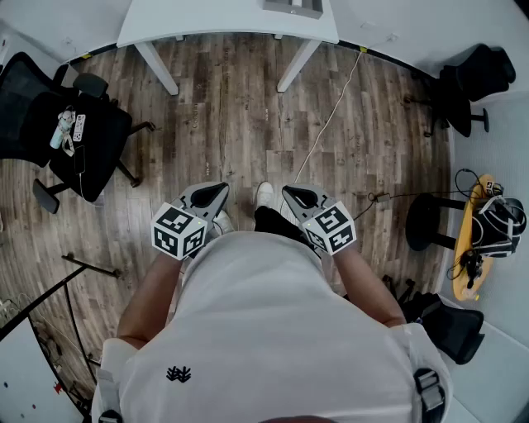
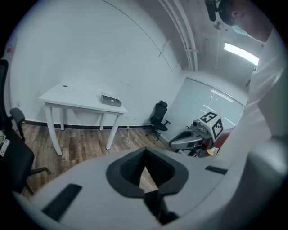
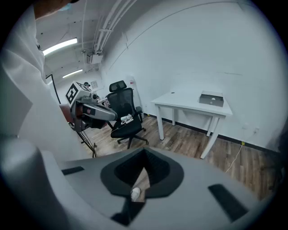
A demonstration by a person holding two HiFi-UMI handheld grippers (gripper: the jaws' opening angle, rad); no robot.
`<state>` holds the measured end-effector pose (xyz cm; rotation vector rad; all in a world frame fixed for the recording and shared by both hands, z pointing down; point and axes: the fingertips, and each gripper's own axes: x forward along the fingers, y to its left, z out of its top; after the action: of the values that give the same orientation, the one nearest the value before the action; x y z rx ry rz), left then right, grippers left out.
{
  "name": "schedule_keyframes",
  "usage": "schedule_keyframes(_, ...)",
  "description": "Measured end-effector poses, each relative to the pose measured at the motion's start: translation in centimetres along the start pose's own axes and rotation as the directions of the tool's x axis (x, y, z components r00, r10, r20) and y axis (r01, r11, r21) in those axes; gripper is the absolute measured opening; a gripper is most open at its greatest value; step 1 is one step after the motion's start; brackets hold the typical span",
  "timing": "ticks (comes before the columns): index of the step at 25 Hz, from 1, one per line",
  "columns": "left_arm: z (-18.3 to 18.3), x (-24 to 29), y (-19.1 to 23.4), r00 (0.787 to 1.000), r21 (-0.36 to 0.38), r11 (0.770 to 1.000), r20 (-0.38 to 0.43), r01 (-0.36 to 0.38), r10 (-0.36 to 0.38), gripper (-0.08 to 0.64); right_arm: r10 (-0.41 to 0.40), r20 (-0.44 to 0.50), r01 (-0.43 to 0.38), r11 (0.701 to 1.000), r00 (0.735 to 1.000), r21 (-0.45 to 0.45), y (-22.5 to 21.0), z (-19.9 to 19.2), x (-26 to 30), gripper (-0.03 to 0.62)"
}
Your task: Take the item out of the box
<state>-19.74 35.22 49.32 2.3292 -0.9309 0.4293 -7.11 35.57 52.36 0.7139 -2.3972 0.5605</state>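
A flat grey box [image 1: 293,7] lies on the white table [image 1: 207,16] at the far end of the room. It also shows as the box [image 2: 110,100] in the left gripper view and the box [image 3: 211,99] in the right gripper view. I stand well back from the table. My left gripper [image 1: 220,190] and right gripper [image 1: 290,192] are held close in front of my body, above the wooden floor. The left gripper [image 2: 145,153] has its jaws shut with nothing between them. The right gripper [image 3: 145,152] looks the same, shut and empty. What is inside the box is hidden.
A black office chair [image 1: 78,136] with small items on its seat stands at the left. Another black chair [image 1: 471,83] is at the far right. A white cable [image 1: 331,116] runs across the floor. A stool [image 1: 430,221] and a yellow board with a bag [image 1: 483,231] stand at the right.
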Motion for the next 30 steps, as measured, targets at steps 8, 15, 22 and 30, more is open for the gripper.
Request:
schedule_keyframes(8,4.1,4.3,-0.7,1.000,0.043,0.999,-0.024,-0.009,0.010,0.006,0.007,0.055,-0.008,1.000,0.998,0.015,-5.2,2.0,-1.1,0.006)
schedule_keyframes(15,7.4,8.2,-0.9,0.999,0.047,0.998,-0.030,-0.036,0.037,0.007,0.021,0.091,-0.022,1.000,0.996,0.012,-10.4,2.6,-1.8,0.009)
schedule_keyframes(22,9.4,11.7,-0.4,0.996,0.034,0.996,-0.020,-0.083,0.084,0.006,0.050,0.099,-0.052,0.998,0.994,0.021,-14.4,2.3,-2.4,0.012)
schedule_keyframes(30,11.4,14.9,0.4,0.998,0.028,0.998,-0.041,-0.052,0.053,0.007,0.036,0.091,-0.043,0.996,0.995,0.079,-17.9,2.2,-1.8,0.046)
